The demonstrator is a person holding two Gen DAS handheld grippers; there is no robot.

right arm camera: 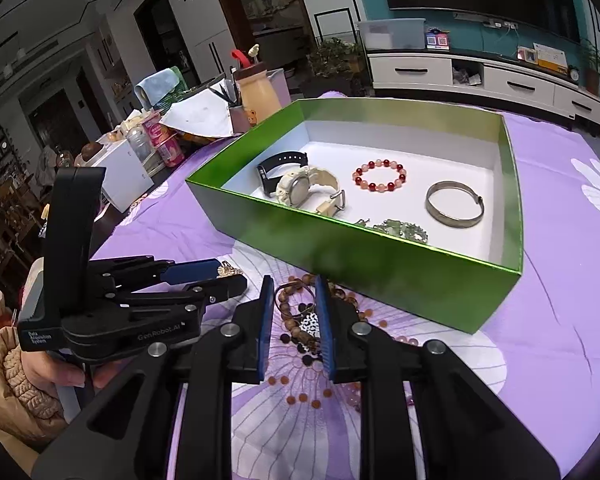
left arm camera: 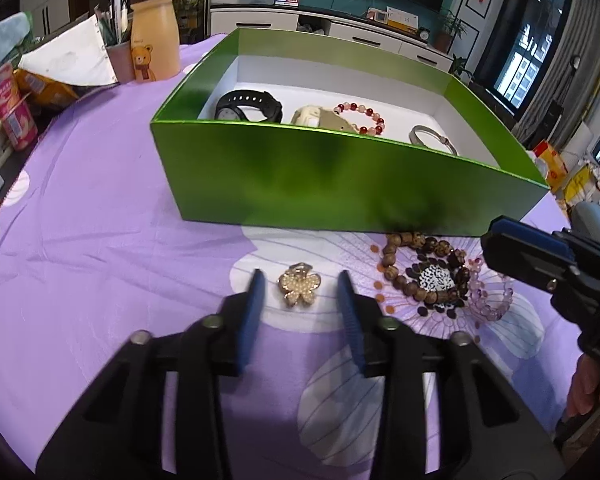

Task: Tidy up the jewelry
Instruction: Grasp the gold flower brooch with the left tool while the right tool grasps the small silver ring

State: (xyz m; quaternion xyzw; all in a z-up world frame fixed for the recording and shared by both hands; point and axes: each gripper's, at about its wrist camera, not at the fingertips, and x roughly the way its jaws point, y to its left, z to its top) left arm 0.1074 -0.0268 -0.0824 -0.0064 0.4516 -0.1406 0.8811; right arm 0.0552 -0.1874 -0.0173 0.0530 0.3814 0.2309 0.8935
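Gold and shaped like a butterfly, one hair clip lies flat on the purple cloth of the table. It sits between the two fingers of the left hand-held gripper. The jaws are a little way open, with a gap on each side of the clip, so nothing is held.

Just to the right is a heap of brown bead bracelets, too tangled to count. One pale purple bracelet lies against them. The right hand-held gripper has its jaws close together with part of a brown bracelet between them. I cannot tell if it is pinching the beads.

Behind these things stands one green box with no lid. Five things lie inside it:
- one black watch
- one cream watch
- one red and pink bracelet
- one silver bangle
- one green bead piece, tucked against the front wall

The brown beads lie right by the box's front wall. The clip lies apart from that wall. Bare cloth spreads wide to the left of the clip. The white floor at the back of the box is bare too. One bottle with a bear on it stands near the far left edge of the table.
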